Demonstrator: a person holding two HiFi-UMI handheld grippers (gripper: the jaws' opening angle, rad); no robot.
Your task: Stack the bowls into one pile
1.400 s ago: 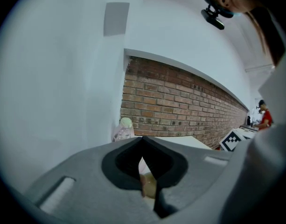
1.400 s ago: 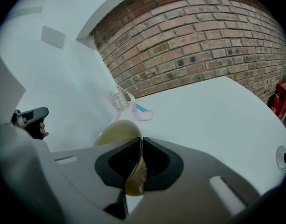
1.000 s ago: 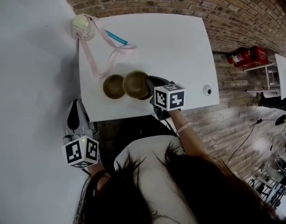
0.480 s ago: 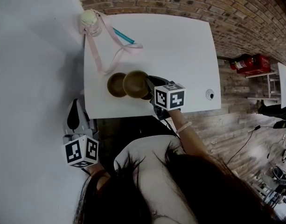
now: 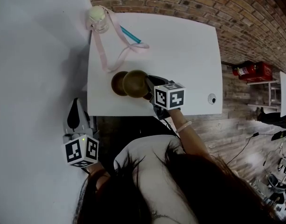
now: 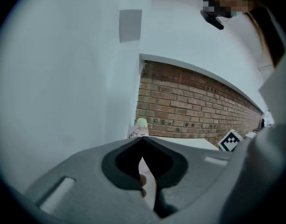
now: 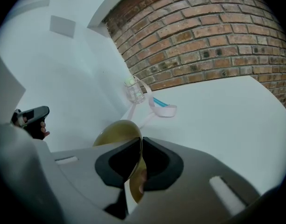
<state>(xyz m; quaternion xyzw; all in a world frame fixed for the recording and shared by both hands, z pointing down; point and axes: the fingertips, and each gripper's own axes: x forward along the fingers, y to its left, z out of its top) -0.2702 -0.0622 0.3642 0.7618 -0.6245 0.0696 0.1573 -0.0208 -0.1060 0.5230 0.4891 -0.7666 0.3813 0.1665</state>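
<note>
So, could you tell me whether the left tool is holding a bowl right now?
No, the left tool is shut with nothing between its jaws.

Held bowl [image 5: 135, 83] carried further over resting bowl [image 5: 116, 83]; overlap greater than before.

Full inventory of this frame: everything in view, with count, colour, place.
bowls: 2, brown, near edge of the table; one rests on it, the other is held by its rim and overlaps the first.
bottle: 1, clear with a pale green cap, far left corner of the table.
strap: 1, pink, trailing from the bottle across the table.
blue item: 1, by the strap loop; too small to identify.
table: 1, white, against a brick wall.
fire extinguisher: 1, red, on the floor at right.
left gripper: jaws together, empty, off the table.
right gripper: jaws closed on the held bowl's rim.
</note>
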